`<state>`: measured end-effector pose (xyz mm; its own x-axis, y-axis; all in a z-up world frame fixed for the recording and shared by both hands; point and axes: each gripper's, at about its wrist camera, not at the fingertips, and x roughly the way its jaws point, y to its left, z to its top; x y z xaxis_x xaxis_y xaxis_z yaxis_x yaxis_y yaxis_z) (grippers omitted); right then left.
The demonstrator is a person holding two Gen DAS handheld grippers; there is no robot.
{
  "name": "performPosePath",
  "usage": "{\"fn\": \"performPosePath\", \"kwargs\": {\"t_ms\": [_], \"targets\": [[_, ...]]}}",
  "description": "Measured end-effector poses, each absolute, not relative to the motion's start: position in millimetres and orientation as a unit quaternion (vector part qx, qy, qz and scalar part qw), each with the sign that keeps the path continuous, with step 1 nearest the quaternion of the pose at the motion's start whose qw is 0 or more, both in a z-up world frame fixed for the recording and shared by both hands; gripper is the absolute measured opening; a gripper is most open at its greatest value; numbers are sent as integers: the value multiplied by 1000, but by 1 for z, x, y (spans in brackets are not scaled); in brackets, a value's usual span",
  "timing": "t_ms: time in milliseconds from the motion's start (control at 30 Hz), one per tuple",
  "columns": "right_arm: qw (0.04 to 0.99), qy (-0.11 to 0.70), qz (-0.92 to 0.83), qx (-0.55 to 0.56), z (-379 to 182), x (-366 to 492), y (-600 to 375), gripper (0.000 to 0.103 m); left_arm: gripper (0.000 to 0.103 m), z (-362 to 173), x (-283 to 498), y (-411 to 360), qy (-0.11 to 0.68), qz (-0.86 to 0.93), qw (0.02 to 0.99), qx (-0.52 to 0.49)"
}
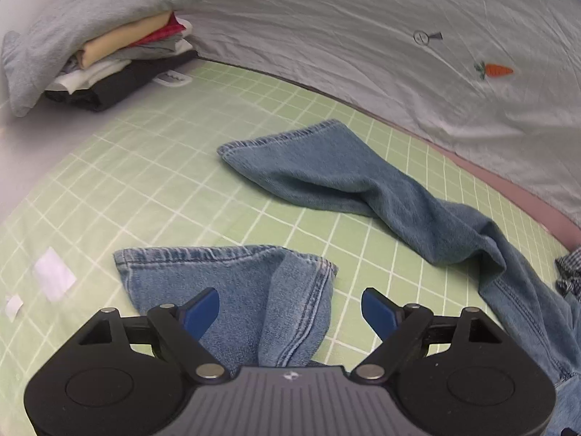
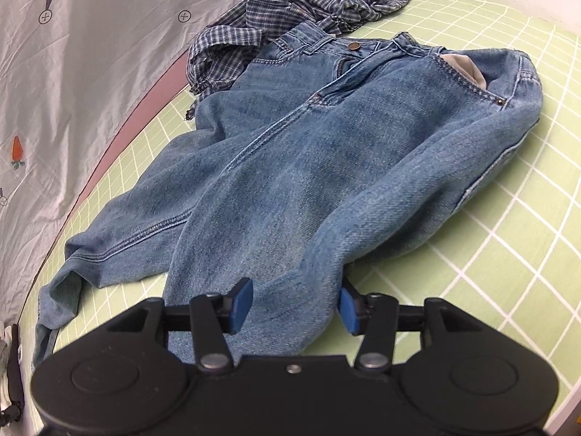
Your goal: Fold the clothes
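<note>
Green mat point(image 1: 152, 167), one jeans point(image 2: 308, 167)

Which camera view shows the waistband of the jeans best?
The right wrist view: the waistband lies in plain sight, with its button and belt loops. The left wrist view shows only the legs and hems of the jeans, not the waistband.

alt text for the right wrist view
Blue jeans lie spread on a green grid mat, one leg running between the open jaws of the right gripper. A crumpled checked shirt lies beyond the waistband.
</note>
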<state>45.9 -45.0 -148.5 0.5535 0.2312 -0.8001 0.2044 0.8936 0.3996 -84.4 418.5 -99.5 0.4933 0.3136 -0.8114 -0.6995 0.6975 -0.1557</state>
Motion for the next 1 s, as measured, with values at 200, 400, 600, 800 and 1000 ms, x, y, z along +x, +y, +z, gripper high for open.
{"fn": "performPosePath", "kwargs": {"t_ms": [200,400,600,800,1000], "targets": [[849,476,-30,228,-150,59,-44,61,86,-125,-78,418,437,314,805,-251],[856,472,-27,209,-146,73,-42,35,23,-136,-78,422,431,327,792,-281],[872,435,-11,223,-132,86,-47,10,17,-99,-42,424,382,297,836,-258],[900,359,-31,246,-96,93,-65,9,13,-18,-37,431,224,242,902,-279],[902,329,-54,273,-84,85,-93,9,10,-44,-73,445,248,295,875,-295]]}}
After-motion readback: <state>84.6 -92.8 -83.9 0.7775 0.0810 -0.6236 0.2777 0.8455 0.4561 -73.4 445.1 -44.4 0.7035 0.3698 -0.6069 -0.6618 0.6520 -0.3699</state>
